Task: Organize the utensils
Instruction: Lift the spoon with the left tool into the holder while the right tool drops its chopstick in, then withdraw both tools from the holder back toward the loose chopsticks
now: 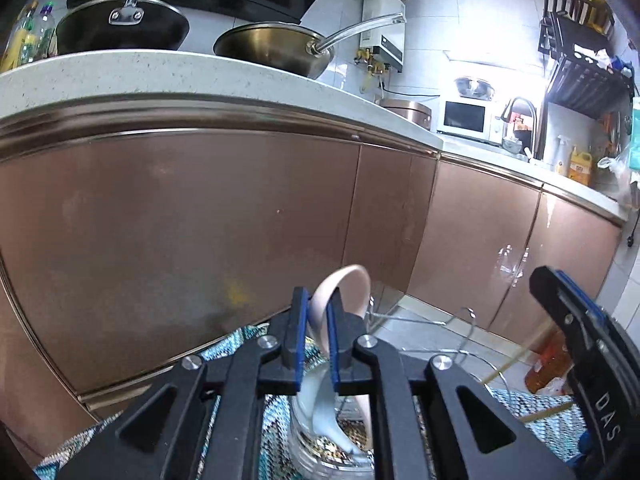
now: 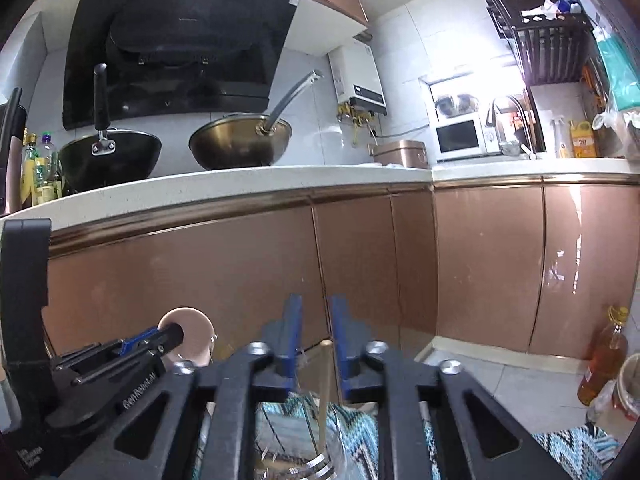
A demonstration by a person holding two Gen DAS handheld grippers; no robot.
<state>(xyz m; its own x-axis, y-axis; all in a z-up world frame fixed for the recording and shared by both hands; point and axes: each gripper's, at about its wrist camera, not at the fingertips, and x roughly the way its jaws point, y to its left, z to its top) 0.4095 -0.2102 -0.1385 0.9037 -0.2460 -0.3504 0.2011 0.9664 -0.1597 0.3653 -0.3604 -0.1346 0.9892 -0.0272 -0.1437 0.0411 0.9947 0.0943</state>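
Left gripper pinching a pink-and-white spoon, bowl end up, handle running down into a clear glass jar on the patterned mat. Right gripper fingers close around a wooden chopstick standing in a glass; contact unclear, can't tell if it grips.

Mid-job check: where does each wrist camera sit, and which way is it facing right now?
Left wrist: sits behind the left tongs, low, facing the cabinet doors; they clamp a pink-and-white spoon over a clear jar; the right tongs show.
Right wrist: behind the right tongs, facing the same cabinets; a wooden stick stands between its fingers; the left tongs show.
Shared: brass pan, microwave, patterned cloth.
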